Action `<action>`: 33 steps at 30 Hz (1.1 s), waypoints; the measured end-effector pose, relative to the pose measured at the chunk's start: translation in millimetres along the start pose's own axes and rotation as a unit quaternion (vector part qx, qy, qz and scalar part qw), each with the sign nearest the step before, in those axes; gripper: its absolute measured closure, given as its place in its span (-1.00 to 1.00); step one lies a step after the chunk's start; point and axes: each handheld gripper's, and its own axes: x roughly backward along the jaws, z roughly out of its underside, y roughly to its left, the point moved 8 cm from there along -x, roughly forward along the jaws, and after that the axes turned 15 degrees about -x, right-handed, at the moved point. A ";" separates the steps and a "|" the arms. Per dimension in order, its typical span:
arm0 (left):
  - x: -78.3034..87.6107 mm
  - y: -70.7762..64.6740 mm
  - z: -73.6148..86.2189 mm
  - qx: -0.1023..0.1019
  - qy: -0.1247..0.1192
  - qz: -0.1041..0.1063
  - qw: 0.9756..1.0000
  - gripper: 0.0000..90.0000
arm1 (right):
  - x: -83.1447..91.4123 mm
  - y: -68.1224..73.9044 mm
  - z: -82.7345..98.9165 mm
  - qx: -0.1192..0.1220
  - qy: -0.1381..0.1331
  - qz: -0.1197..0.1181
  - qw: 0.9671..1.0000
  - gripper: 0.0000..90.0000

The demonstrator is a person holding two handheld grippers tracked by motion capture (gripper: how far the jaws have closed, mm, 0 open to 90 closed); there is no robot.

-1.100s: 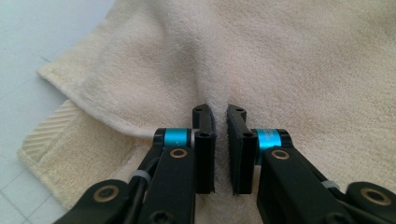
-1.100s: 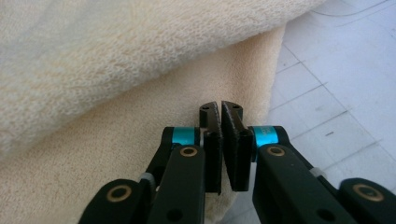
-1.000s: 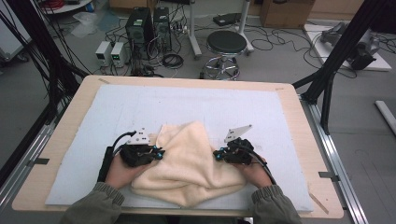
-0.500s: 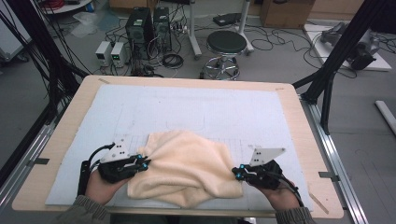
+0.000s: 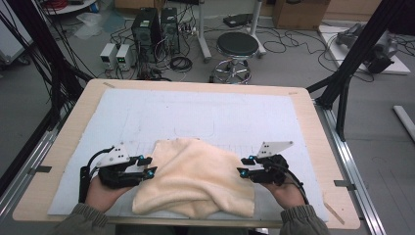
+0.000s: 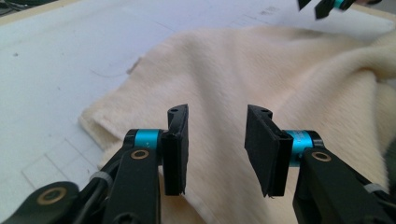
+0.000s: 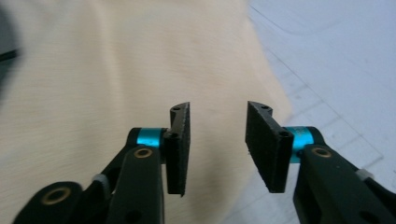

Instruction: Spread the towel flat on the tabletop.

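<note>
A cream towel (image 5: 193,178) lies loosely folded on the white mat (image 5: 205,112), near the table's front edge. My left gripper (image 5: 148,166) is at the towel's left edge and my right gripper (image 5: 243,166) at its right edge, both pointing inward. In the left gripper view the left gripper (image 6: 217,140) stands open over the towel (image 6: 261,70), its jaws just having opened, with nothing pinched. In the right gripper view the right gripper (image 7: 217,140) has likewise just opened, and the towel (image 7: 93,70) lies beneath the gap, not gripped. The other gripper's tips (image 6: 327,5) peek in far off.
The mat covers a wooden table (image 5: 298,98) edged by metal rails. Black frame posts (image 5: 359,49) stand at the right and left. A stool (image 5: 237,46) and computer cases (image 5: 147,24) sit on the floor beyond the far edge.
Both grippers let go of the towel and their jaws opened. The hands drew apart toward the front, then came back to the towel's side edges. The towel now lies flatter and wider.
</note>
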 end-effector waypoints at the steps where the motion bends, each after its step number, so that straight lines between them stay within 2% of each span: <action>1: -7.1 5.1 0.0 0.003 0.002 -0.001 1.000 0.28 | -4.2 -4.8 0.9 -0.011 0.003 0.001 1.000 0.24; 5: -29.9 14.4 6.6 0.015 0.027 0.011 0.999 0.18 | -21.1 -24.2 7.4 -0.061 0.017 -0.003 0.998 0.14; 7: -40.5 14.1 13.3 0.023 0.048 0.027 0.998 0.15 | -26.0 -29.6 10.6 -0.072 0.030 -0.001 0.997 0.17; 9: -47.7 12.8 19.6 0.022 0.069 0.037 0.997 0.20 | -31.7 -31.1 13.4 -0.080 0.044 -0.011 0.996 0.35; 10: -50.1 11.7 21.5 0.023 0.076 0.042 0.996 0.31 | -33.4 -30.4 13.9 -0.079 0.048 -0.017 0.996 0.46; 11: -51.6 10.9 22.5 0.023 0.080 0.039 0.996 0.45 | -33.9 -28.7 13.5 -0.080 0.050 -0.031 0.995 0.69; 12: -51.4 11.1 22.6 0.018 0.084 0.039 0.996 0.57 | -34.3 -27.4 12.8 -0.076 0.048 -0.042 0.995 0.76; 14: -49.7 11.2 20.6 0.021 0.084 0.032 0.996 0.78 | -34.4 -26.8 11.8 -0.073 0.050 -0.046 0.995 0.84; 15: -48.4 11.7 19.4 0.018 0.083 0.028 0.996 0.83 | -33.6 -27.3 10.9 -0.074 0.050 -0.043 0.995 0.85; 18: -40.3 12.4 13.1 0.013 0.069 0.005 0.998 0.88 | -27.4 -28.2 3.2 -0.055 0.037 -0.017 0.998 0.87; 20: -32.3 11.5 7.4 0.011 0.057 -0.006 0.998 0.89 | -13.4 -25.4 -11.3 -0.037 0.002 0.007 0.999 0.87; 22: -22.8 9.7 2.3 0.006 0.047 -0.013 0.999 0.90 | 0.4 -21.7 -24.7 -0.019 -0.025 0.030 0.999 0.87; 24: -12.6 6.0 -0.5 0.007 0.034 -0.010 0.999 0.90 | 9.7 -13.7 -32.9 -0.005 -0.037 0.026 0.999 0.86; 26: -4.2 0.5 2.3 0.006 0.032 -0.007 0.999 0.90 | 10.8 -5.7 -31.6 0.014 -0.026 0.029 0.999 0.86; 29: -0.4 -8.0 12.1 0.013 0.041 0.009 0.999 0.90 | -0.6 3.4 -17.2 0.027 0.005 0.018 0.999 0.85; 31: -2.0 -13.8 19.9 0.012 0.054 0.019 0.998 0.90 | -11.0 5.2 -3.8 0.018 0.028 0.004 0.999 0.85; 33: -4.9 -16.5 23.3 0.016 0.056 0.029 0.998 0.89 | -19.5 4.2 7.5 0.009 0.043 -0.001 0.999 0.84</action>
